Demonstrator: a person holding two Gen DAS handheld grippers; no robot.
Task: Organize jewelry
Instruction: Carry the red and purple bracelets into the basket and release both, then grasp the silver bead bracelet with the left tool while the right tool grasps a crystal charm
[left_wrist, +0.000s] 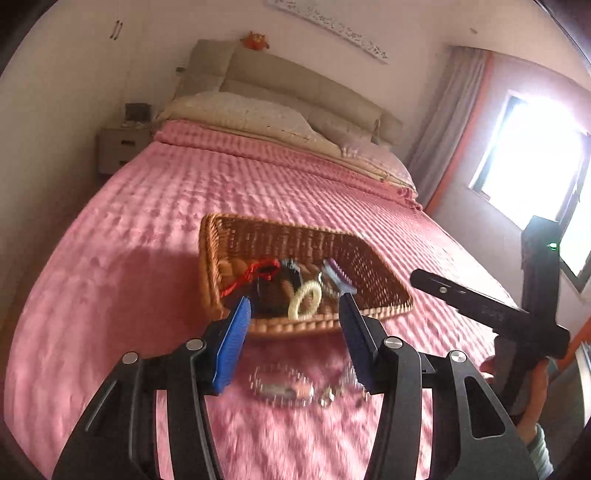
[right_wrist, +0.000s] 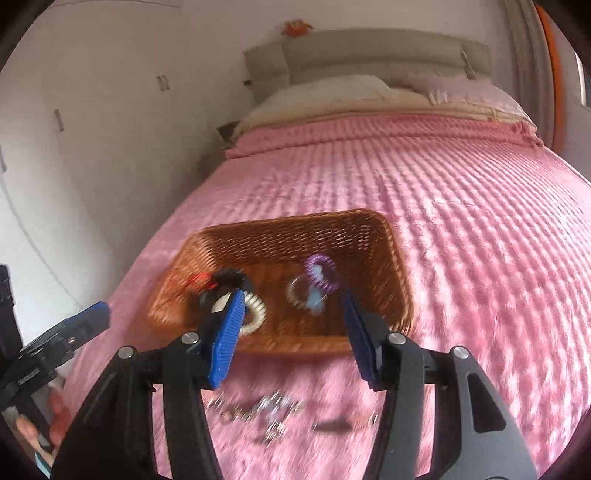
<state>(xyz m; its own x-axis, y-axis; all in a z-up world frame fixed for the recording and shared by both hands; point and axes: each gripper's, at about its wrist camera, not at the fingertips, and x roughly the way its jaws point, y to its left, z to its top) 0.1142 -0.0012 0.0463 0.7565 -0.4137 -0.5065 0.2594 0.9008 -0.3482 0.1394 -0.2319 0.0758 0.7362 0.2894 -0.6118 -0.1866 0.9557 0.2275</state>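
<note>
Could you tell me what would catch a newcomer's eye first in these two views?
The pink quilted bedspread fills both views, with a brown wicker basket sitting on it mid-frame. Inside the basket lie a cream spiral hair tie, a purple one and a red cord. Nearer the cameras, silvery jewelry lies loose on the bedspread, between the open left gripper and open right gripper.

My left gripper (left_wrist: 293, 314) is matte black, two triangular arms with cut-out slots and round silver screws at the joints, ending in ribbed blue pads (left_wrist: 232, 350). My right gripper (right_wrist: 291, 314) looks the same. In the left view its black body carries a small green light, with my bare hand (left_wrist: 532, 391) and a pale striped cuff beneath.
</note>
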